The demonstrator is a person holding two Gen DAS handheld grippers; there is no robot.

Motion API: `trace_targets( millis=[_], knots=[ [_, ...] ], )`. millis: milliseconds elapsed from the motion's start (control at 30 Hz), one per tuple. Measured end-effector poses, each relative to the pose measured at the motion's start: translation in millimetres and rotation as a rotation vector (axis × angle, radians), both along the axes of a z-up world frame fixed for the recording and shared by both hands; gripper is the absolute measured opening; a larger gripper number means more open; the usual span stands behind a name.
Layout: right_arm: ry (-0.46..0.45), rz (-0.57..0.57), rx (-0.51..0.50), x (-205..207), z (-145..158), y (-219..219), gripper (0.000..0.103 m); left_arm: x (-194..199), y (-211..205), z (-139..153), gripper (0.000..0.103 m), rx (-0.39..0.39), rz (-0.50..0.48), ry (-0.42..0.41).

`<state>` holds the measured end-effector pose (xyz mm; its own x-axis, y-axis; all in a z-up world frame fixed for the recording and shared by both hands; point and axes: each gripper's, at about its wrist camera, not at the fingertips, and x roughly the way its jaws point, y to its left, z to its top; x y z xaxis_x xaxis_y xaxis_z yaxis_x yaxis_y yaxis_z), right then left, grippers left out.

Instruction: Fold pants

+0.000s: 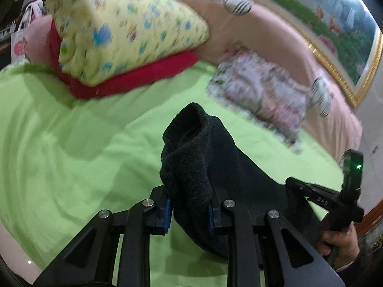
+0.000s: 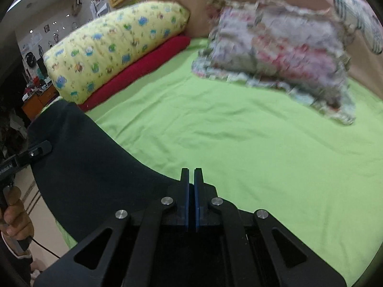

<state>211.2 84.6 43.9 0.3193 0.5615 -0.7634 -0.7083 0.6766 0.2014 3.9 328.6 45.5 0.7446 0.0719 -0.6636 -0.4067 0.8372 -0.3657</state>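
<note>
Hanging slack above the green bedsheet, the black pants are clamped as a thick bunch by the left gripper and at a thin edge by the right gripper, judged soft, limp, light, best held at hem corners.

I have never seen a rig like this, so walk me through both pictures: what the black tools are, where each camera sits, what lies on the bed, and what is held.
There is no robot here. A person holds a hand-held clamp tool in each hand, and a wide-angle camera on each tool looks forward along its two fingers.

The left view shows the left gripper clamped on a bunched edge of the black pants. The right view shows the right gripper pinching the same pants, so the cloth hangs stretched between the tools above the green sheet.

Further back lie a yellow patterned pillow on a red cushion, and a flowered pillow, which is blurred.
</note>
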Motion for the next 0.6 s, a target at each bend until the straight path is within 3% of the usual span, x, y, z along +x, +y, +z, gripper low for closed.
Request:
trace_targets(
  millis=[100,200,267,333,433,500,600],
  knots=[
    [0.102,-0.010,0.020,1,-27,0,0.005,6,10,-31,0.023,-0.003,0.000,0.088],
    [0.167,-0.058,0.056,0,-41,-12,0.011,2,18,-46,0.033,-0.023,0.013,0.142],
    [0.169,-0.101,0.068,-5,-35,-25,0.013,-6,20,-39,0.042,-0.016,0.041,0.125],
    [0.162,-0.149,0.093,-10,-24,-43,0.017,-19,22,-21,0.059,0.050,0.109,0.106],
    [0.145,-0.219,0.176,-21,-4,-80,0.028,-30,17,2,0.063,0.087,0.140,0.059],
    [0.128,-0.256,0.229,-32,7,-109,0.048,-31,9,13,0.065,0.093,0.122,0.045],
    [0.106,-0.305,0.272,-51,18,-150,0.050,-22,-12,21,0.067,0.101,0.071,0.045]
  ],
)
